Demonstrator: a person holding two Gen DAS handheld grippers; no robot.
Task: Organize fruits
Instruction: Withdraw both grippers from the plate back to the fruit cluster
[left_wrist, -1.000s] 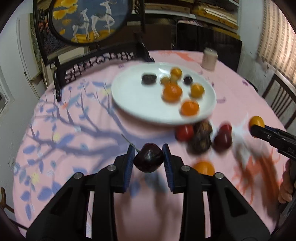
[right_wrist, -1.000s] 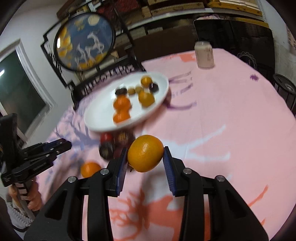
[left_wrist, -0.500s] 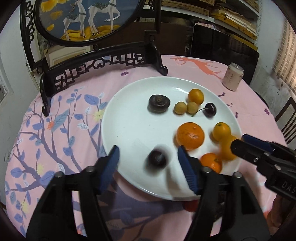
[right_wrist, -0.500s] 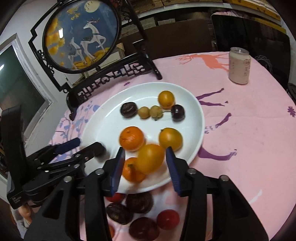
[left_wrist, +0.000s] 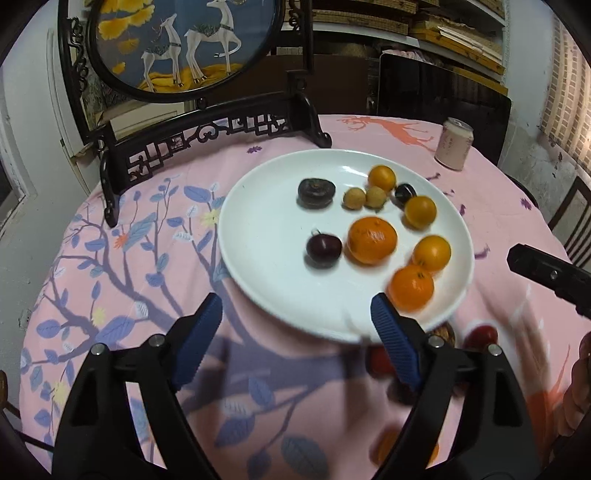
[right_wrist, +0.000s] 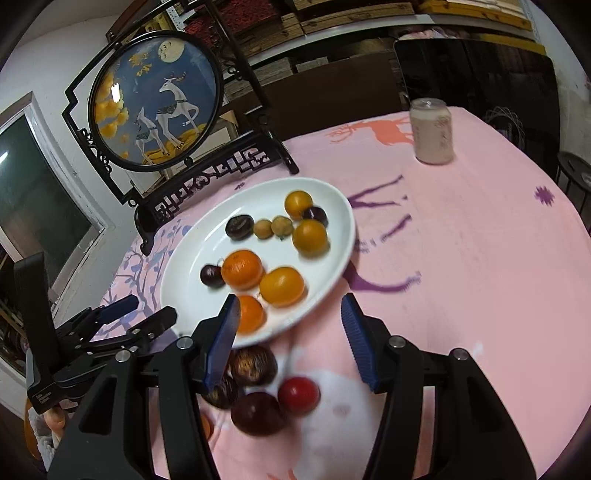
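A white plate (left_wrist: 266, 266) (right_wrist: 192, 266) on the pink tablecloth holds several fruits: a dark plum (left_wrist: 323, 249) (right_wrist: 211, 275), a big mandarin (left_wrist: 371, 240) (right_wrist: 242, 268), smaller oranges (left_wrist: 431, 253) (right_wrist: 282, 286) and dark fruits. My left gripper (left_wrist: 297, 332) is open and empty, just short of the plate's near rim. My right gripper (right_wrist: 290, 325) is open and empty above the plate's near edge. Loose fruit lies on the cloth below it: a red one (right_wrist: 298, 394), a dark red plum (right_wrist: 256, 412), a brown one (right_wrist: 254, 364).
A round deer screen on a black carved stand (left_wrist: 207, 122) (right_wrist: 159, 103) stands behind the plate. A pale drink can (left_wrist: 453, 148) (right_wrist: 433, 130) stands at the back right. The other gripper shows in each view, right (left_wrist: 546, 275) and left (right_wrist: 110, 332).
Both grippers opened and dropped their fruit on the plate: the left its dark plum, the right its orange. Both have since drawn back from the plate, jaws wide.
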